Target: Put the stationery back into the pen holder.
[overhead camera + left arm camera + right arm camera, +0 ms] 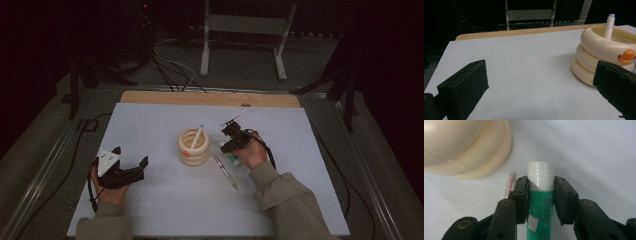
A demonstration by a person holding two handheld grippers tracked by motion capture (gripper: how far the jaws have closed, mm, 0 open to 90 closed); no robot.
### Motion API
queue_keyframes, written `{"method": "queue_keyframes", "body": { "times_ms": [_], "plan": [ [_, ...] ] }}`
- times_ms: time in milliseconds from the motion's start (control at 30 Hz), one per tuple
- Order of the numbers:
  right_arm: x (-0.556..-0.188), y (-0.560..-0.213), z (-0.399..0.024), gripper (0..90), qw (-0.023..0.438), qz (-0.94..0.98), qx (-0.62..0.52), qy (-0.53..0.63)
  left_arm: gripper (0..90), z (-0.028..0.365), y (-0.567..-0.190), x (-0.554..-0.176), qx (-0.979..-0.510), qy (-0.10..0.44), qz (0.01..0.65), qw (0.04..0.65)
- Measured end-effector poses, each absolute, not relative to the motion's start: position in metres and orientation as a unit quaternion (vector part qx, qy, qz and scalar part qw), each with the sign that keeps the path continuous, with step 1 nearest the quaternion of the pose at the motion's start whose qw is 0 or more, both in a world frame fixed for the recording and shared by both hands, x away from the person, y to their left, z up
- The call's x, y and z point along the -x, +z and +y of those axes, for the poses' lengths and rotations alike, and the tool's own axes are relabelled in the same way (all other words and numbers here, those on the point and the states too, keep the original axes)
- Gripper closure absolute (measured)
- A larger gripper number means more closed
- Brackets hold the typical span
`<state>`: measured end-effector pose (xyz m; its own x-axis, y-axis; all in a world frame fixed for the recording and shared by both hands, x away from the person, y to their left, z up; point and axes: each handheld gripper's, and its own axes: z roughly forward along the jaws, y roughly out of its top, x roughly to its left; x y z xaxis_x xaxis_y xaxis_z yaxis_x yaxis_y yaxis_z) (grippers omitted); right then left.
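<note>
While right claw (541, 202) clamps glue stick (541, 195), left claw (541, 87) gapes empty (white tabletop (150, 200), dark room).

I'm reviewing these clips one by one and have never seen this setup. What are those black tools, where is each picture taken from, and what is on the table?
A person sits at a white table and holds a black two-jaw tool in each hand. The high view looks down from above; the other two come from cameras riding on each tool.

The left gripper rests open with nothing between its jaws. The right gripper has its jaws closed on a green glue stick with a white cap.

In the middle stands a cream ringed holder with an orange mark, and a white pen leans inside it. Another clear pen lies on the table beside the holder.
</note>
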<state>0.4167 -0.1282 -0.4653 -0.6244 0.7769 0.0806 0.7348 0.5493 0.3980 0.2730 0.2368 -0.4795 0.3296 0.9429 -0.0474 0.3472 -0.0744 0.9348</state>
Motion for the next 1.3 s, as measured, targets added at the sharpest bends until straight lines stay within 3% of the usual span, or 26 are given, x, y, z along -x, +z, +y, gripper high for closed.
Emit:
{"method": "queue_keyframes", "body": {
  "times_ms": [433, 1300],
  "plan": [
    [-0.413, -0.433, -0.137, 66.0, 0.077, 0.862, -0.426, 0.264, 0.4, 0.237, -0.48, -0.273, -0.664, 0.312, 0.487, 0.475],
    [-0.409, -0.402, -0.121, 66.0, 0.104, 0.847, -0.396, 0.339, 0.4, 0.237, -0.481, -0.273, -0.662, 0.31, 0.489, 0.475]
  ]
}}
